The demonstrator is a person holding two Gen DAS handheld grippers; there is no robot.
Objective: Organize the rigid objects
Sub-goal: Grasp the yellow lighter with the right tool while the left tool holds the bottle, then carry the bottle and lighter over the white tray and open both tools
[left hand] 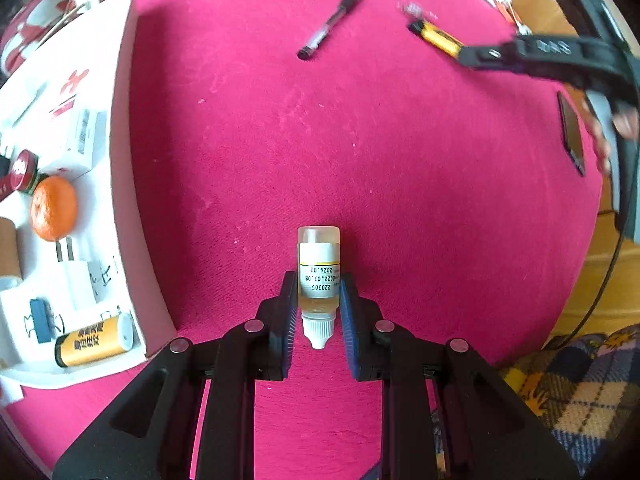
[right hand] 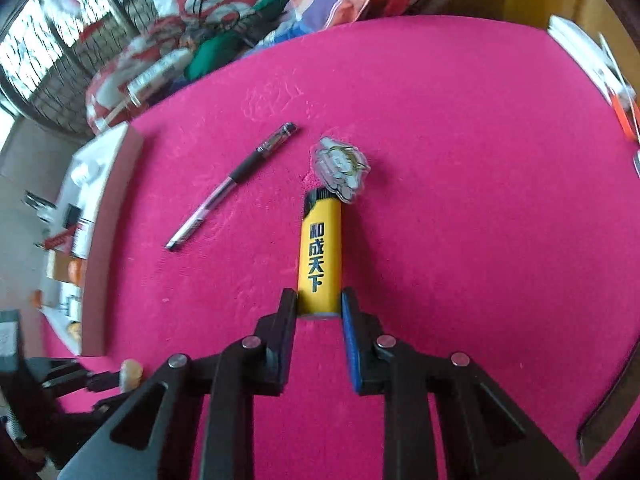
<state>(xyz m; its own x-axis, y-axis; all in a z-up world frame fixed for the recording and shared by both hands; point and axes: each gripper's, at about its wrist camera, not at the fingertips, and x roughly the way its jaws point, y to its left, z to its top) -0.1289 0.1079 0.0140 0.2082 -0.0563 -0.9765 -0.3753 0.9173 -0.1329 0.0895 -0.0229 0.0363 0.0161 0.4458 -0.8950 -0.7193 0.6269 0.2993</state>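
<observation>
Clamped between the blue pads of the left gripper (left hand: pixel 319 300) is a small dropper bottle (left hand: pixel 319 276), white cap pointing back toward the camera and its clear base forward; the fingers are closed to the bottle's width, over the pink tablecloth (left hand: pixel 360 140). Off to the left sits the white foam tray (left hand: pixel 120 160), already holding a tangerine (left hand: pixel 54 208), a yellow battery (left hand: pixel 94 340), a blue binder clip (left hand: pixel 40 320) and a white plug (left hand: pixel 76 276). Whether the bottle is lifted or resting on the cloth cannot be told. To place it well, I would swing it left over the tray wall, aim for a bare patch away from the battery, and lower it before opening, since a round bottle is likely to roll. Further right on the cloth lies a black pen (right hand: pixel 232 184), loose, then a clear badge-like charm (right hand: pixel 340 168) that touches the lighter's head. The right gripper (right hand: pixel 319 306) is closed on the base of a yellow lighter (right hand: pixel 320 256), gripping only its near end. That grip looks shallow; carrying it level and slowly toward the tray should keep it from pivoting out.
</observation>
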